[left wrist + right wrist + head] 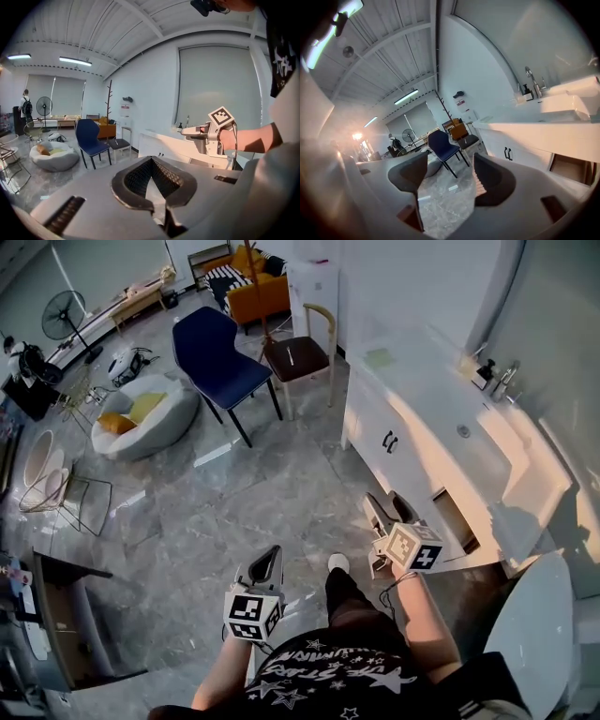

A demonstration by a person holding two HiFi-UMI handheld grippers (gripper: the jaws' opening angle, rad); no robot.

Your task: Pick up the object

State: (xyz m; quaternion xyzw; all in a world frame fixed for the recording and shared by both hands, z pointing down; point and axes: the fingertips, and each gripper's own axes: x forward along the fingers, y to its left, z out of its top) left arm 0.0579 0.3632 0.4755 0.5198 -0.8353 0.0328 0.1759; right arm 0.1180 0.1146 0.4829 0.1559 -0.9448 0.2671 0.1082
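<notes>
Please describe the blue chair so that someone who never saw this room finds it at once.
Start at the white counter with the sink; past its far end stand two chairs. The blue chair is the one nearer the grey beanbag: a dark blue shell on thin black legs, whereas its neighbour has a brown seat and pale wooden frame.

Two grippers (269,560) (390,510), two chairs (214,357) (296,354), one beanbag (152,414), one fan (64,313), possibly second.
</notes>
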